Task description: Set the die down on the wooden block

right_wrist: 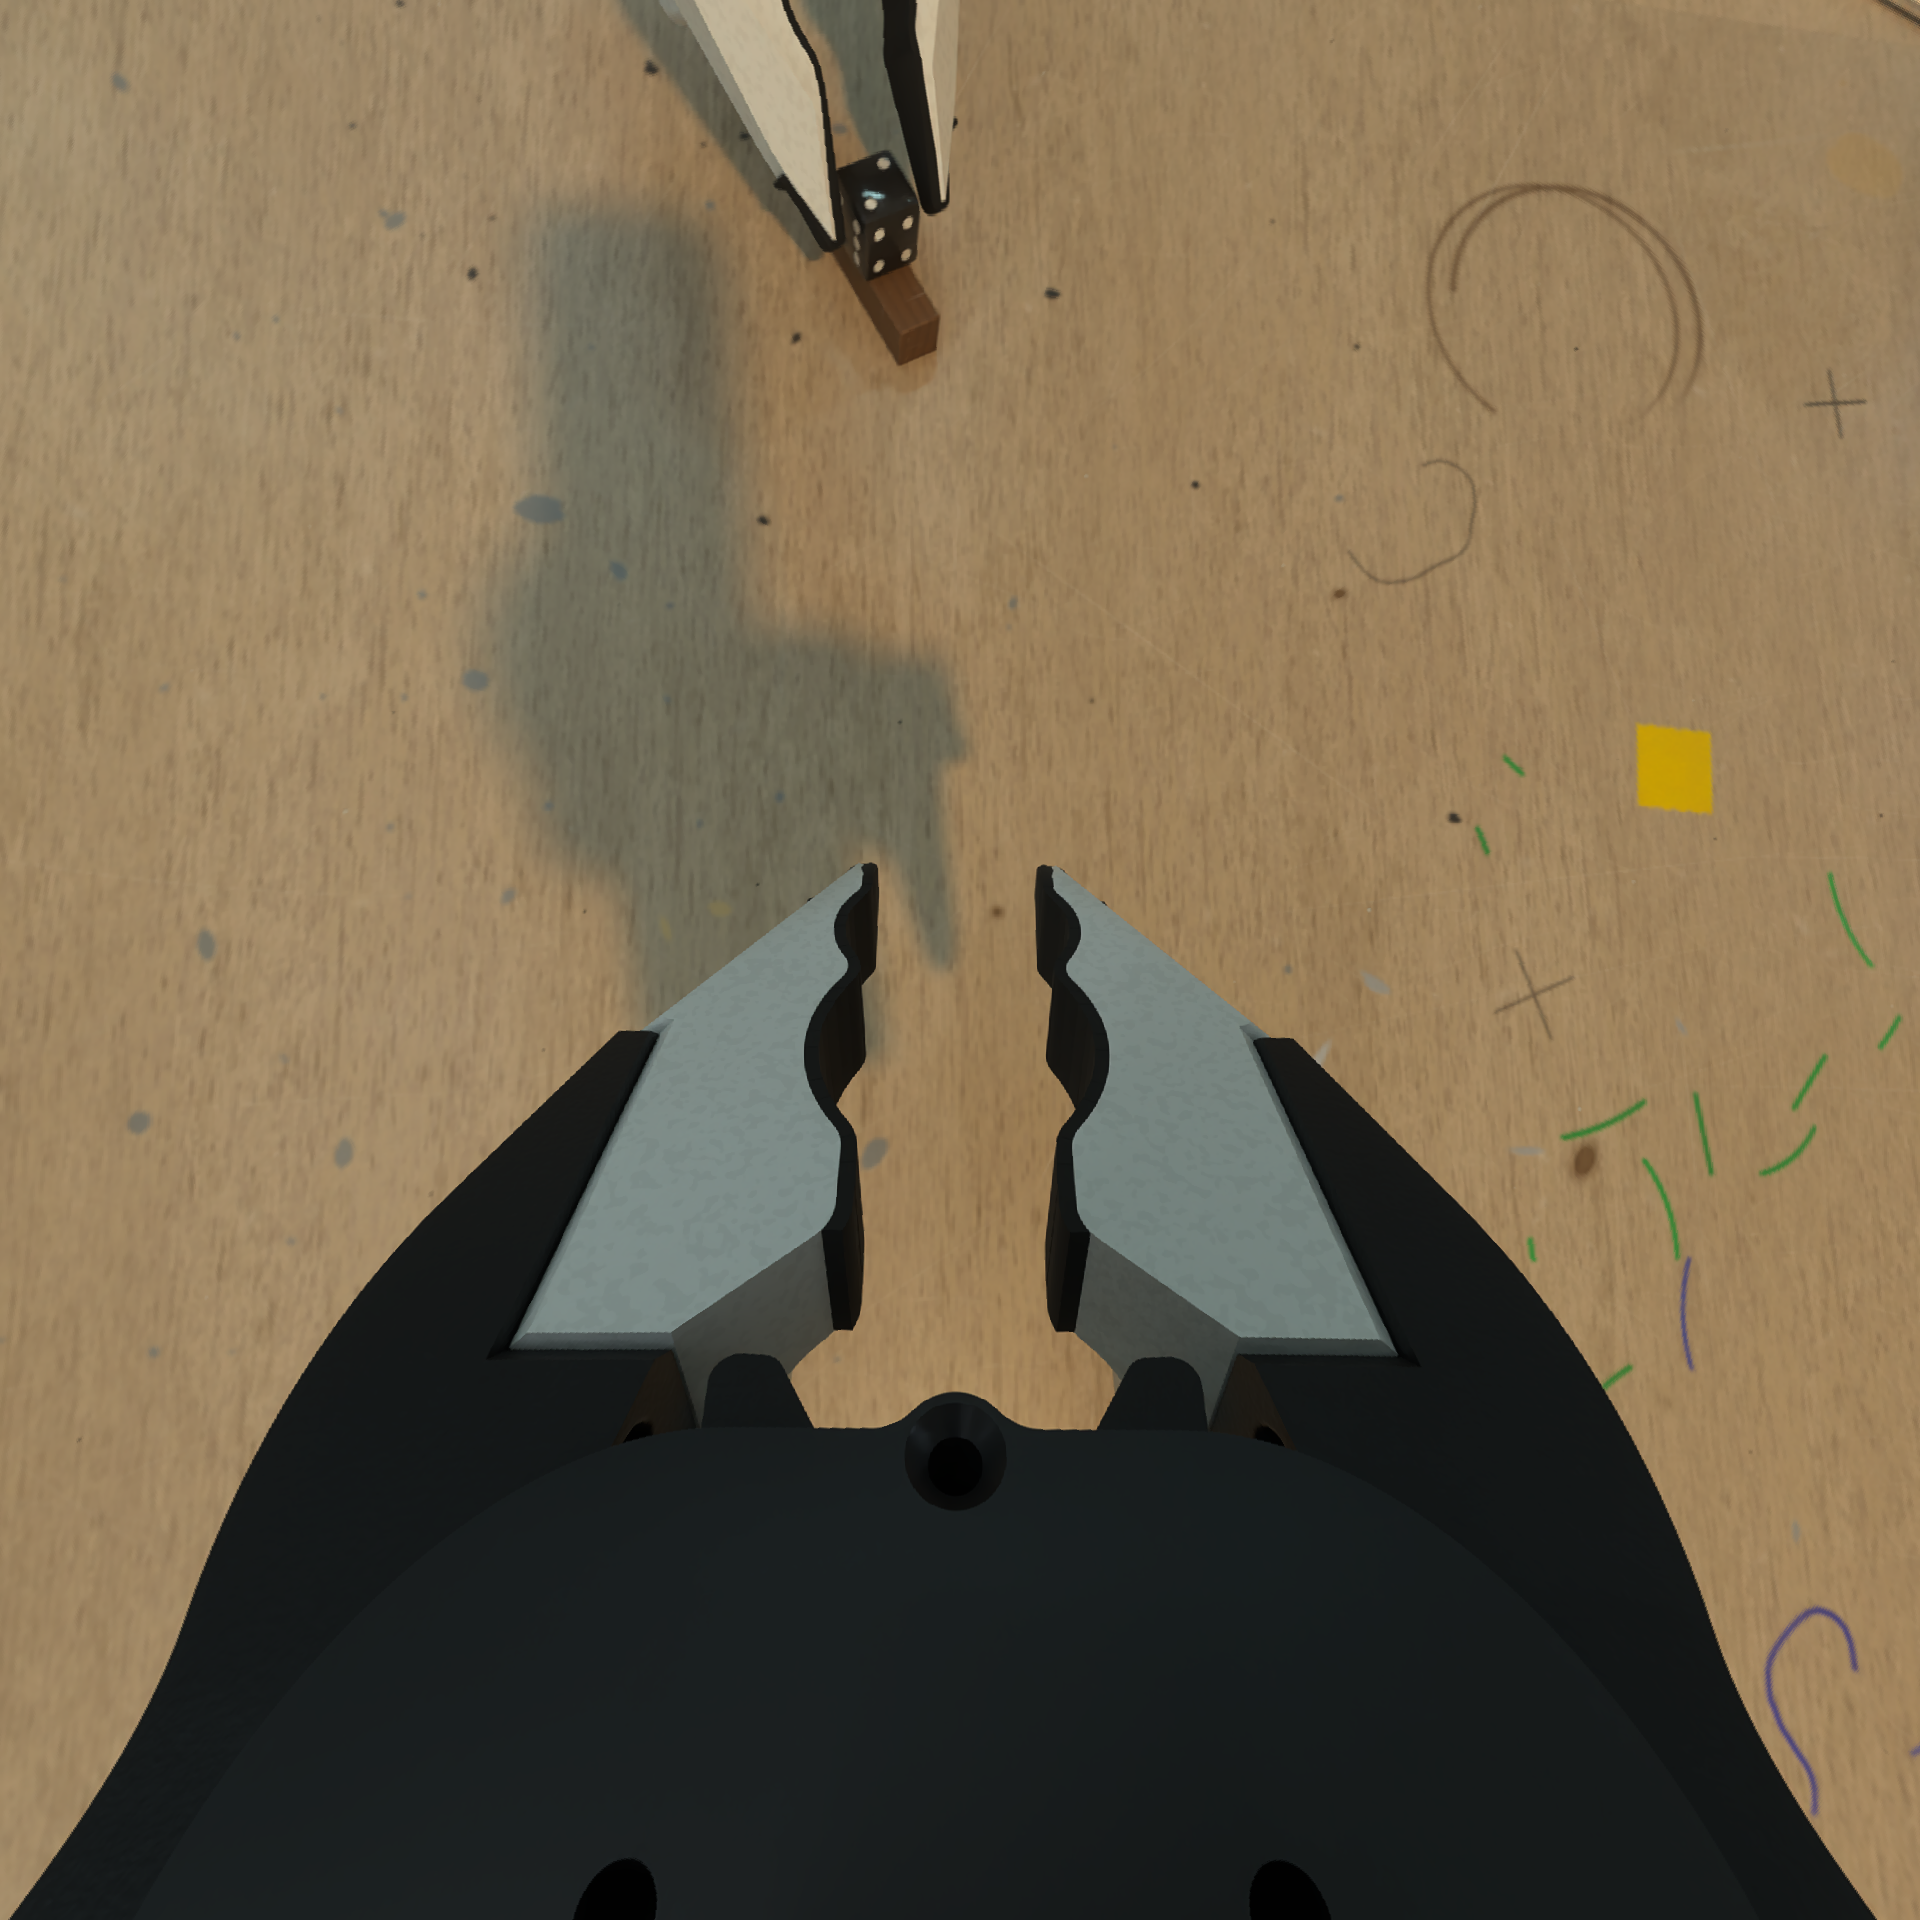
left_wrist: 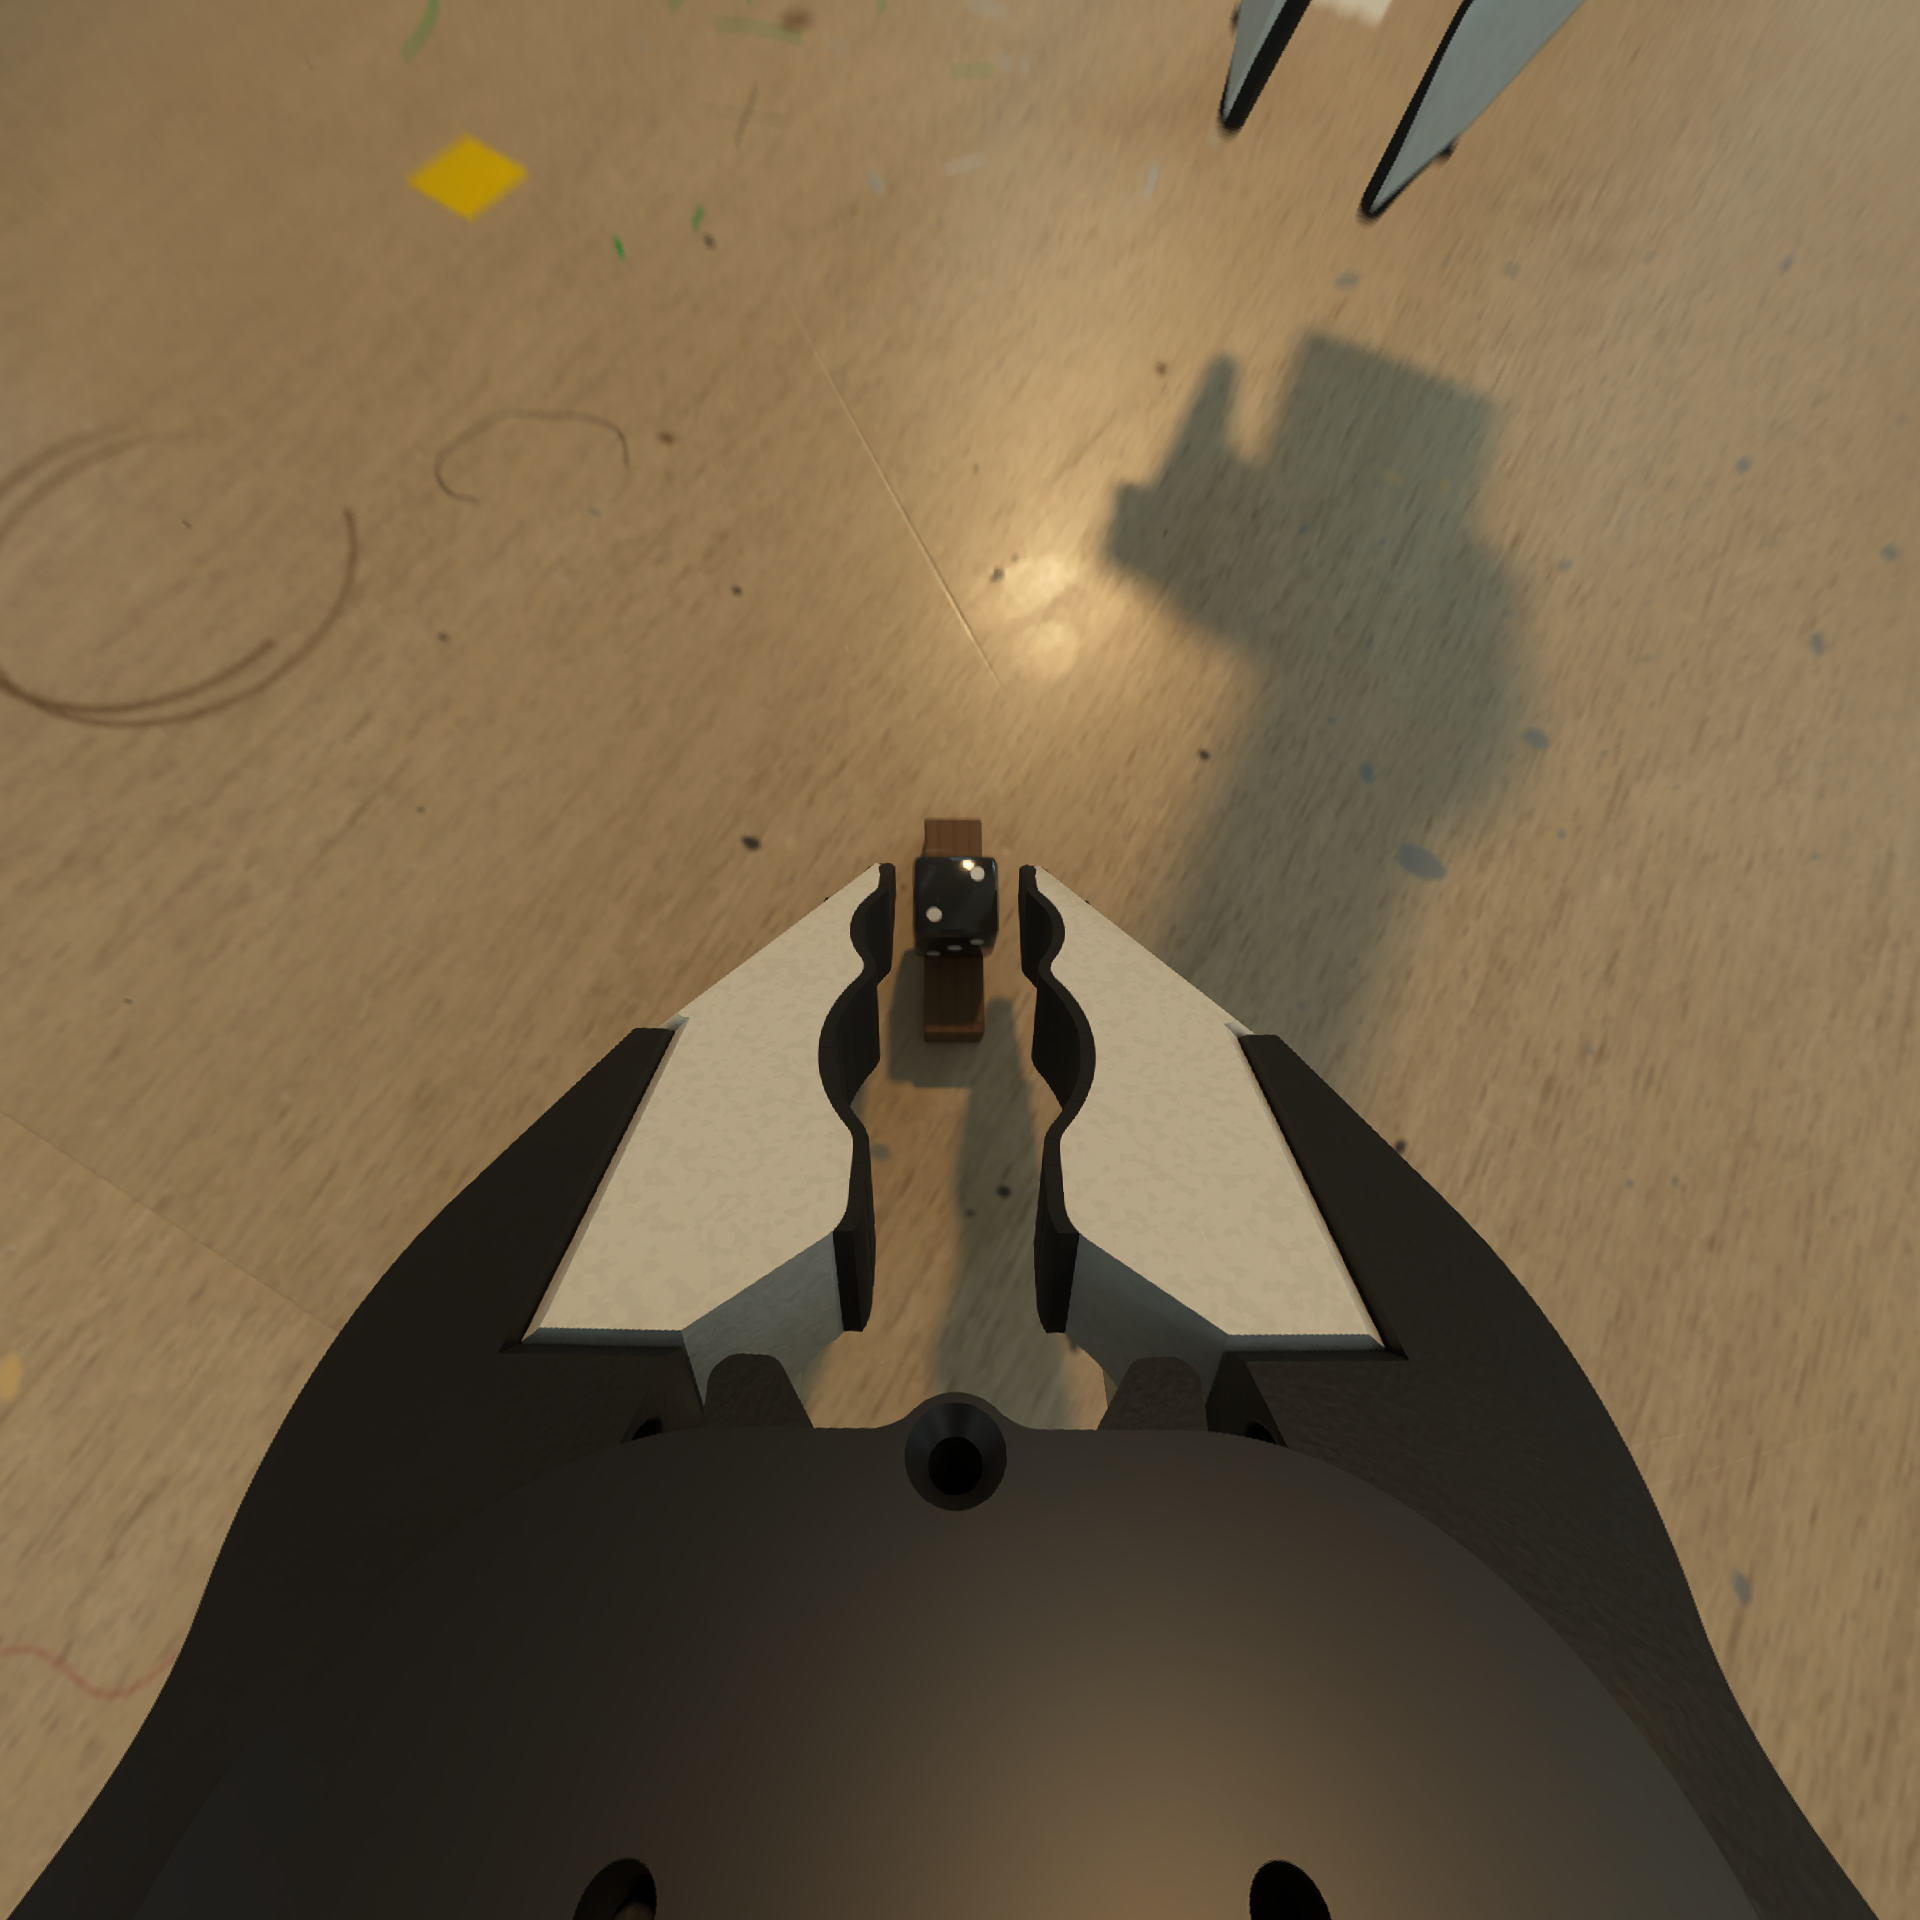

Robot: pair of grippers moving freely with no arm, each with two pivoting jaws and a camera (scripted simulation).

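While the die (left_wrist: 956, 902) sits on the wooden block (left_wrist: 952, 1006), the left gripper (left_wrist: 956, 883) brackets it with jaws apart.

In the left wrist view, the cream-faced fingers (left_wrist: 727, 1122) reach forward on either side of the black, white-spotted die, with a thin gap visible between each fingertip and the cube, so the jaws are parted and not pressing on it. The die rests across the middle of the narrow brown block, which lies flat on the tan wooden table (left_wrist: 416, 831) and sticks out nearer and farther than the cube. Beyond, the right gripper (left_wrist: 1340, 156) shows at the top edge, well apart. In the right wrist view, that gripper (right_wrist: 956, 883) hangs over bare table with its grey fingers spread and nothing between them. A yellow square (right_wrist: 1674, 768) lies off to one side.
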